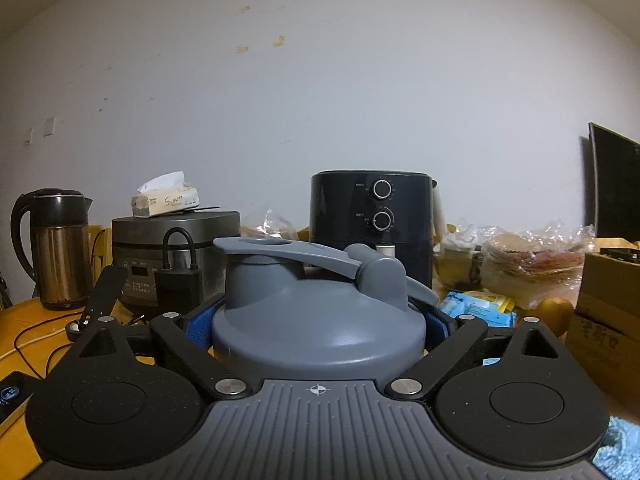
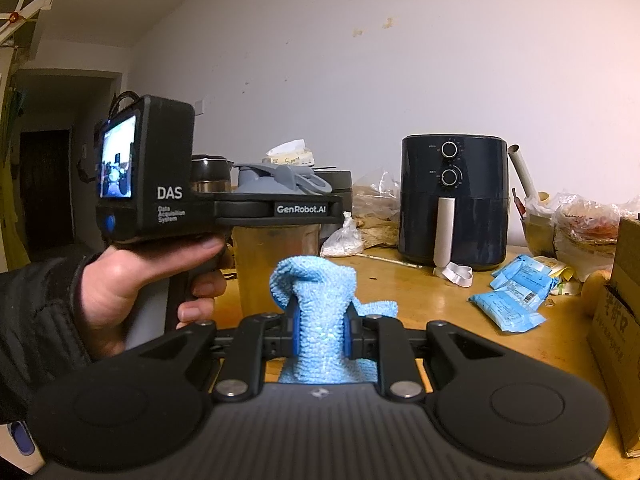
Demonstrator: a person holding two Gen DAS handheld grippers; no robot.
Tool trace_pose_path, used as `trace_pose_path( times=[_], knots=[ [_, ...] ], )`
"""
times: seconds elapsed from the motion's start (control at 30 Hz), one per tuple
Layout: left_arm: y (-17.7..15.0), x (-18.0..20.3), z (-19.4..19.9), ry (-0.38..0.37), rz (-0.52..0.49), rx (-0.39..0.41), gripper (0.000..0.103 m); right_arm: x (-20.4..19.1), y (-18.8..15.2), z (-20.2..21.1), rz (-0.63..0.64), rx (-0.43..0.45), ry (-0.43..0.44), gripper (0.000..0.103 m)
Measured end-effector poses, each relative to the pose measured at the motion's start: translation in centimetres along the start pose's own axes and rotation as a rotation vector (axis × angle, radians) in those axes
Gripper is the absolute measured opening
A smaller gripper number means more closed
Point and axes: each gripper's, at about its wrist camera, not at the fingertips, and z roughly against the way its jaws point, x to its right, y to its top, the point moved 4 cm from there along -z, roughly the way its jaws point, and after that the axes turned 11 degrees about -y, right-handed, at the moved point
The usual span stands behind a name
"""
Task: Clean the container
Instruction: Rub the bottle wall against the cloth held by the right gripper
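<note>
The container is a translucent shaker bottle (image 2: 276, 256) with a grey flip-top lid (image 1: 316, 304). My left gripper (image 1: 320, 326) is shut on it just under the lid, its blue pads (image 1: 200, 326) pressing both sides. In the right wrist view the left gripper (image 2: 280, 210) shows side-on, held by a hand (image 2: 132, 280), with the bottle upright above the wooden table (image 2: 436, 300). My right gripper (image 2: 320, 324) is shut on a light blue cloth (image 2: 316, 292) that bunches up above the fingers, just in front of the bottle's lower wall. Whether the cloth touches the bottle I cannot tell.
Behind stand a dark air fryer (image 2: 454, 200), a rice cooker (image 1: 172, 256) topped by a tissue pack (image 1: 166, 198), and a kettle (image 1: 52, 248). Blue packets (image 2: 508, 304), plastic food bags (image 2: 580, 220) and a cardboard box (image 2: 618, 328) crowd the right side. Cables (image 1: 36, 336) run at left.
</note>
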Motion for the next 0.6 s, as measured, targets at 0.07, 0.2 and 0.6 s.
trace_pose_path(
  times=[0.07, 0.2, 0.6],
  knots=[
    [0.00, 0.05, 0.00, 0.002, -0.001, -0.002, 0.095, -0.02, -0.03, -0.07, 0.002, -0.001, 0.000, 0.017],
    [-0.04, 0.05, -0.01, -0.002, -0.001, -0.001, 0.095, 0.05, -0.09, -0.20, 0.001, -0.004, 0.000, 0.017],
    [-0.20, -0.74, 0.18, -0.091, -0.014, 0.004, 0.095, 0.15, -0.36, -0.48, -0.006, -0.012, -0.001, 0.017]
  ],
)
